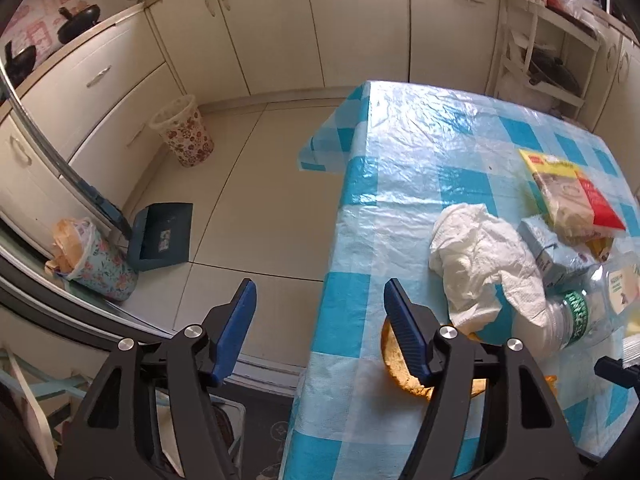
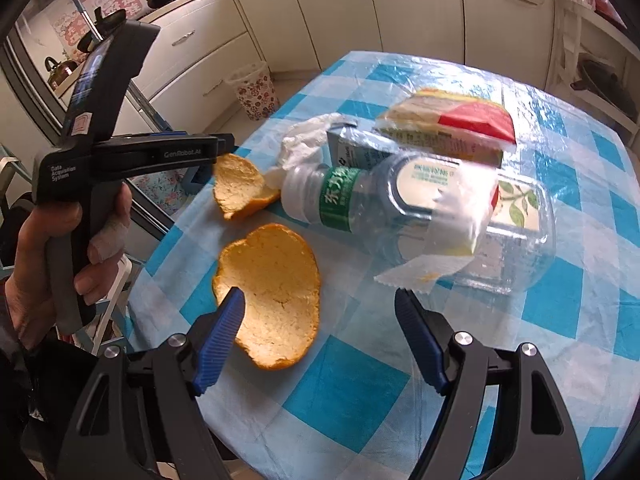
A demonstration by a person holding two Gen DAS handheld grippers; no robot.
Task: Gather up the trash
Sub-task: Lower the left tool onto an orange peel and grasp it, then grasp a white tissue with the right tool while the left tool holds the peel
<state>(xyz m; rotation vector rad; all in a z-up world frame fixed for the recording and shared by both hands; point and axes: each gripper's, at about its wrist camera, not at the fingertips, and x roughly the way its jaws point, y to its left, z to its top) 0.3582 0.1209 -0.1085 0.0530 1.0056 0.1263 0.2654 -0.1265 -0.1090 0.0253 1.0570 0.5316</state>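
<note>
Trash lies on a table with a blue checked cloth. A large orange peel lies by my right gripper's left finger. A smaller peel lies beyond it. A clear plastic bottle with a green label lies on its side, with a crumpled white tissue, a small carton and a snack packet behind it. My right gripper is open and empty above the table. My left gripper is open and empty at the table's left edge, and shows in the right wrist view near the smaller peel.
A flowered waste basket stands on the floor by the cabinets. A second flowered bin with a bag and a blue dustpan sit near the left. A white shelf rack stands behind the table.
</note>
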